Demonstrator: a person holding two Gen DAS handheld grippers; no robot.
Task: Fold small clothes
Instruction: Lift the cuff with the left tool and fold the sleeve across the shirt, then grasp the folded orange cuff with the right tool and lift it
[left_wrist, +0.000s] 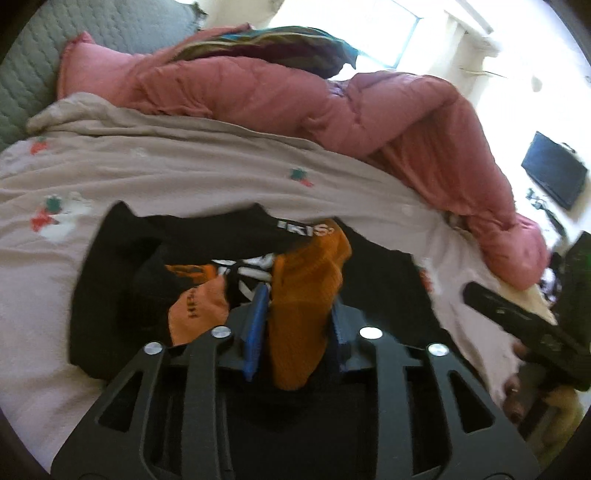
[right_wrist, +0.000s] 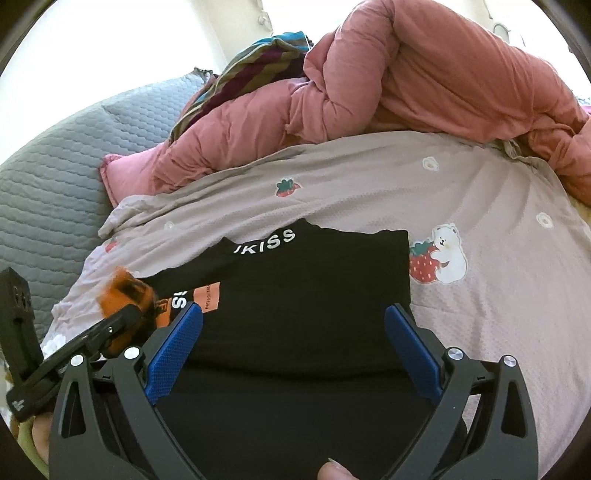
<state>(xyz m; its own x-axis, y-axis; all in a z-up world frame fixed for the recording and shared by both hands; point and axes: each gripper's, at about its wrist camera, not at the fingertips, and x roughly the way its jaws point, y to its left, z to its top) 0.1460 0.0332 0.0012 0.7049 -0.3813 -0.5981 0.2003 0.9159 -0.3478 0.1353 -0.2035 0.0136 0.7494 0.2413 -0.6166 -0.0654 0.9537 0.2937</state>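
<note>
A small black top (right_wrist: 295, 280) with white "UKISS" lettering and orange parts lies flat on the strawberry-print sheet (right_wrist: 480, 229). In the left wrist view its orange sleeve (left_wrist: 306, 280) is bunched up between the blue pads (left_wrist: 255, 332) of my left gripper (left_wrist: 298, 299). The jaws stand apart and the sleeve sits loosely between them, over the top's middle. My right gripper (right_wrist: 293, 310) hovers wide open above the top's lower half with nothing in it. The left gripper (right_wrist: 122, 317) shows at the right view's left edge with blurred orange cloth at its tip. The right gripper (left_wrist: 480, 291) shows at the left view's right edge.
A rumpled pink quilt (right_wrist: 406, 85) lies along the far side of the bed with a striped cloth (right_wrist: 251, 62) on it. Grey quilted padding (right_wrist: 55, 166) is at the left. A dark screen (left_wrist: 554, 170) stands beyond the bed. A thumb (right_wrist: 332, 470) shows at the bottom edge.
</note>
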